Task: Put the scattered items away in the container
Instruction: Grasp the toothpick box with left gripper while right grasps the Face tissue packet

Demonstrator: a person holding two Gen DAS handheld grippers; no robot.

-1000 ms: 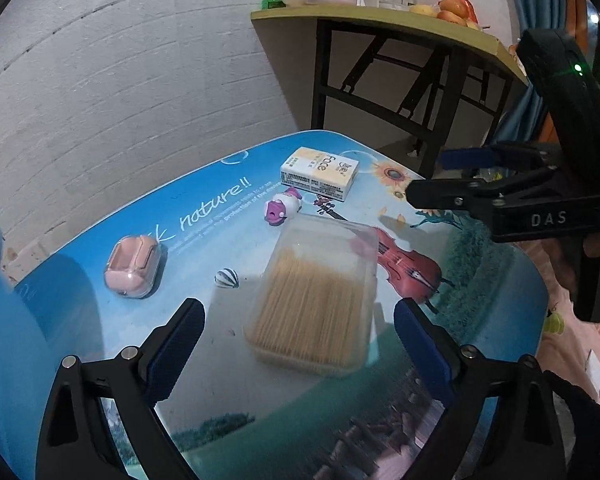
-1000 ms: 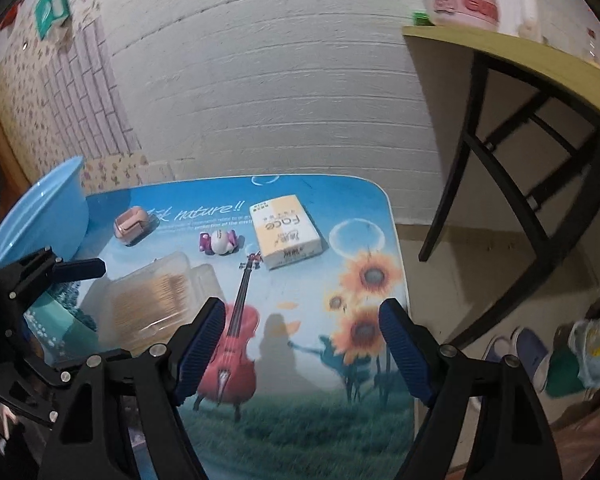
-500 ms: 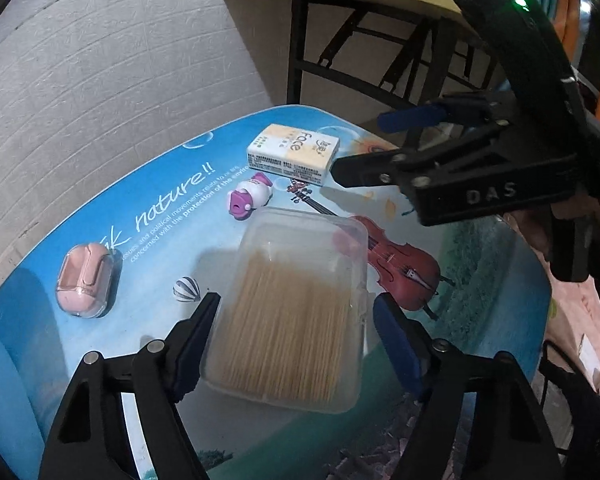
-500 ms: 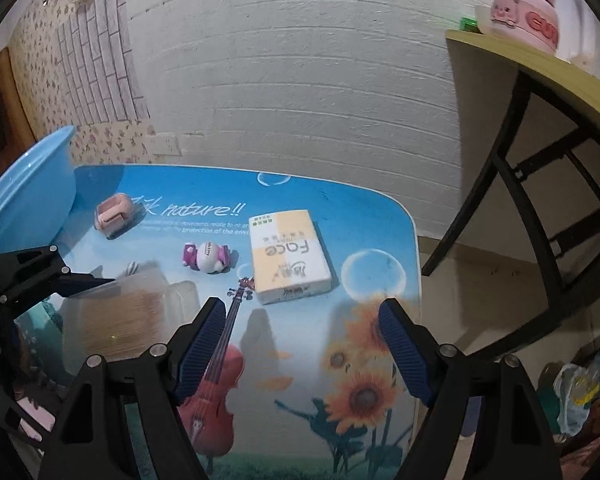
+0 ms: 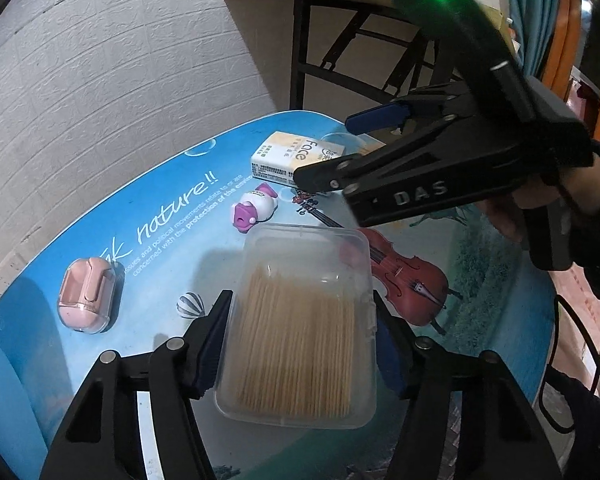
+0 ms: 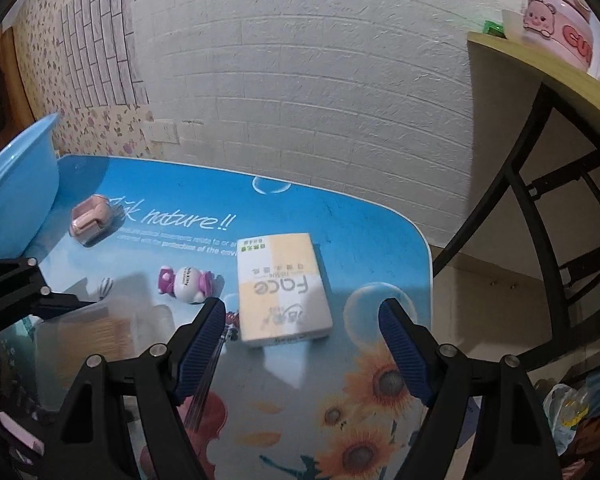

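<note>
A clear plastic box of toothpicks (image 5: 300,332) lies on the printed blue table, and my left gripper (image 5: 300,344) is shut on its two long sides. My right gripper (image 6: 302,344) is open and empty, hovering just short of a yellow and white tissue pack (image 6: 282,288); it also shows in the left wrist view (image 5: 332,152) above the same pack (image 5: 292,156). A small pink and white toy (image 6: 186,284) lies left of the pack. A pink earbud case (image 5: 86,296) lies further left. A blue basin (image 6: 16,184) stands at the table's left end.
A wooden shelf table on black legs (image 6: 548,112) stands right of the blue table, holding a pink jar (image 6: 560,36). A white brick wall runs behind the table. The table's right edge (image 6: 428,264) drops to the floor.
My left gripper has moved forward and closed on the toothpick box. My right gripper has moved forward toward the tissue pack, staying open.
</note>
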